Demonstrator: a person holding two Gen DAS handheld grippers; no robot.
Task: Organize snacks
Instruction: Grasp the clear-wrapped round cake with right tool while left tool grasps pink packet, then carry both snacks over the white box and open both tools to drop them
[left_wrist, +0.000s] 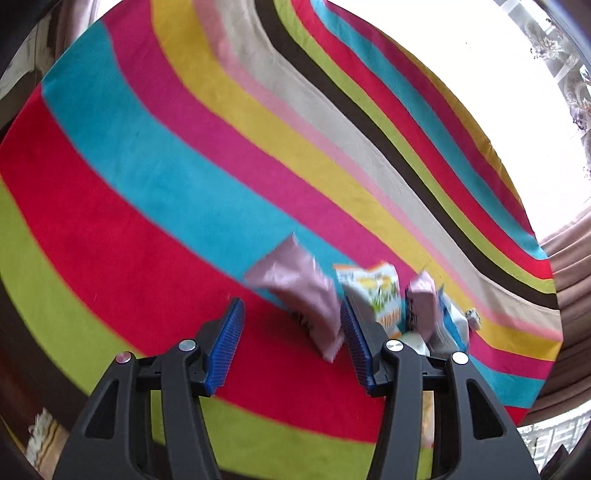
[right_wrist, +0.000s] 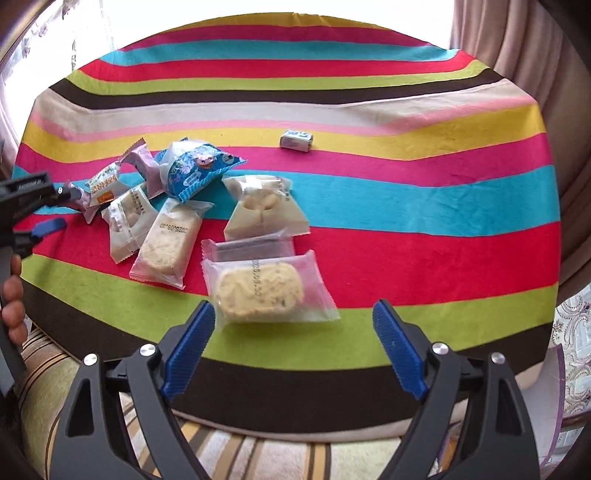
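Nearest our right claw (right_wrist: 293, 325), whose jaws are spread wide and hold nothing, a clear-wrapped rice cake (right_wrist: 260, 291) lies just ahead between the fingertips, on the striped cloth of the desk (right_wrist: 424, 258). Beyond it sit a cream sachet (right_wrist: 264, 208), a second rice cake (right_wrist: 168, 243) to the left, then a blue packet (right_wrist: 199, 170) atop the heap, and far off a small white box (right_wrist: 296, 140) alone.

Our left claw (left_wrist: 291, 317) is also spread and empty, low over the cloth, with a pink packet (left_wrist: 299, 291) just ahead, its corner touching the right-hand pad (left_wrist: 356, 343).

We judge the risk to be in the slick wrappers: closing on a loose film edge instead of the cake could let it slide out, and the left claw could nudge the overlapping heap and scatter it.

The right view lays out the whole spread and shows the left claw beside the pile; the left view is blurred and shows only the pile's near end, though it alone shows that pad contact.
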